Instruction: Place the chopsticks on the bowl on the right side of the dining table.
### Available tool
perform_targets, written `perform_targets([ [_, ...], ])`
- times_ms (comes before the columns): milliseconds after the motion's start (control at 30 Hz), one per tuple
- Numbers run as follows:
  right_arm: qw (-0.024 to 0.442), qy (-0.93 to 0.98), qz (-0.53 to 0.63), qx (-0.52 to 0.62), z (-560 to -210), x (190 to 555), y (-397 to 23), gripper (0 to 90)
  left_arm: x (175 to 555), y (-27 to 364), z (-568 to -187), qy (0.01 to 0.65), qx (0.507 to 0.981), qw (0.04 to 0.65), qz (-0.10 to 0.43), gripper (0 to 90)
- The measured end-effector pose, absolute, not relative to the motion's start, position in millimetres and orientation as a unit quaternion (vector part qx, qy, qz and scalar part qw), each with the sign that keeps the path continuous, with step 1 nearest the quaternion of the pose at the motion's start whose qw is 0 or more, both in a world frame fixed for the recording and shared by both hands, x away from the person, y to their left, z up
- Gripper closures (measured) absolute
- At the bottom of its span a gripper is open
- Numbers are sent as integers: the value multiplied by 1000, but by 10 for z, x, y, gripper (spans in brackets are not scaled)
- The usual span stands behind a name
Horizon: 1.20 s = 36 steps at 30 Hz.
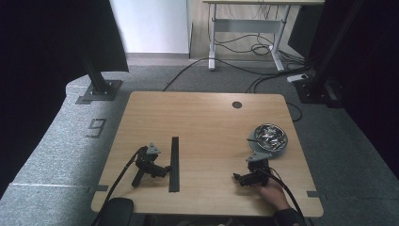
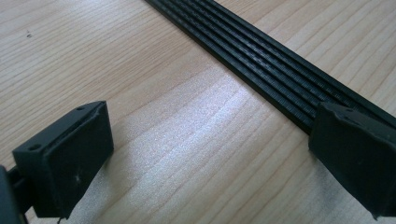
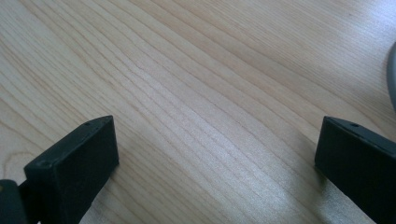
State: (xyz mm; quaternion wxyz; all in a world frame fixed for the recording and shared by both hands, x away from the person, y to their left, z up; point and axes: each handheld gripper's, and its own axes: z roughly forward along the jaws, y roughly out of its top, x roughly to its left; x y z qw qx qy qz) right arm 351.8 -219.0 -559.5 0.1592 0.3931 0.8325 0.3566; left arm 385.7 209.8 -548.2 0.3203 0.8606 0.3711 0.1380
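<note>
A long black ribbed strip (image 1: pixel 174 164) lies flat on the desk (image 1: pixel 202 117), running from mid-desk toward the near edge. Left gripper (image 1: pixel 165 169) rests just beside it, jaws spread wide, empty. Right gripper (image 1: pixel 236 177), hand-held near the metal bowl (image 1: pixel 268 136), gapes too, gripping nothing.

A black ribbed strip (image 1: pixel 174 164) lay on the pale wood-grain table (image 1: pixel 207 117) near a shiny silver bowl (image 1: pixel 269 137).
</note>
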Motion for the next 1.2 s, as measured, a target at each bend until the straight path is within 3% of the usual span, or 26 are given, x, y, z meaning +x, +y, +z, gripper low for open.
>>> perform_targets([
  [1200,160,840,345,387,-5516,3524,-2155,0,3857,2098,-5482,371,861,320,138,0],
])
